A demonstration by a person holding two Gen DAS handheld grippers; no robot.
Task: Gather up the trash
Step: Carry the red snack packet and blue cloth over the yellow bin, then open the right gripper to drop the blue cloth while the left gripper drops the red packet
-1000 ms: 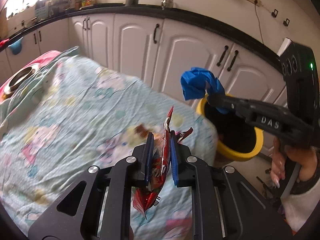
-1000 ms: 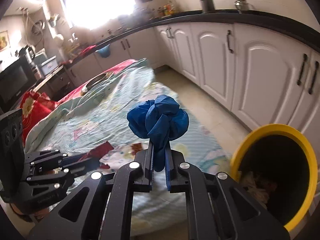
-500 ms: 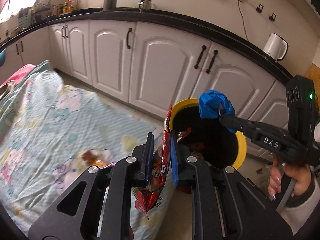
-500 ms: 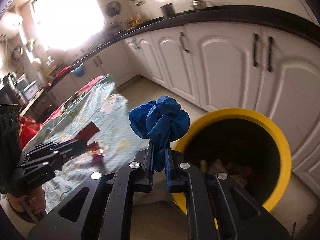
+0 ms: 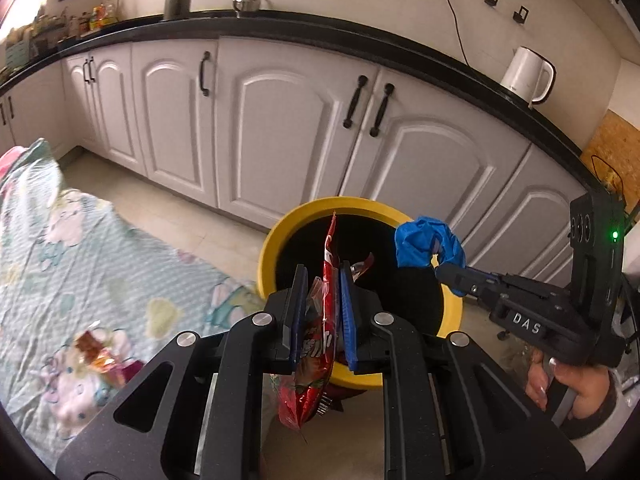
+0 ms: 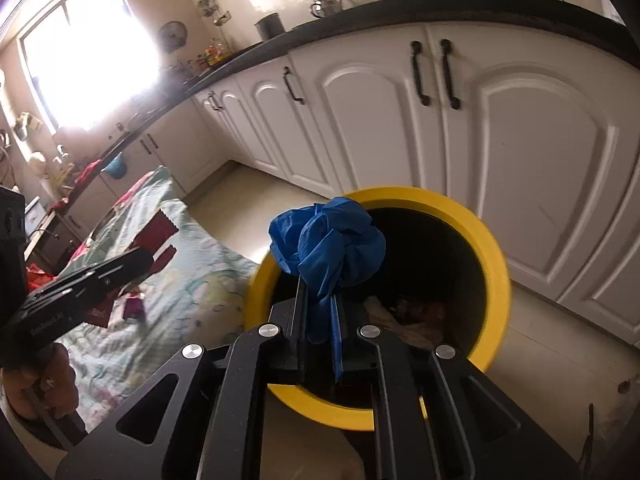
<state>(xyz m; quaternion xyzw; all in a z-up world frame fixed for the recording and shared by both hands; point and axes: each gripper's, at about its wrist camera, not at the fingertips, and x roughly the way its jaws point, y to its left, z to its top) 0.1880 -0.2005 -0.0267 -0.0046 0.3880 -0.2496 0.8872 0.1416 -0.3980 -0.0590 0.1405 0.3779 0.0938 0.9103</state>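
My left gripper is shut on a red snack wrapper and holds it over the near rim of the yellow bin. My right gripper is shut on a crumpled blue glove and holds it over the yellow bin's left rim. In the left wrist view the right gripper with the blue glove hangs over the bin's right side. The bin holds some trash at its bottom.
A bed with a pale patterned sheet lies to the left, with small wrappers on it. White kitchen cabinets stand behind the bin. A white kettle stands on the black counter. The floor is tiled.
Both grippers have swung right from over the bed to the yellow bin, each still holding its piece of trash. The bin now fills the middle of both views.
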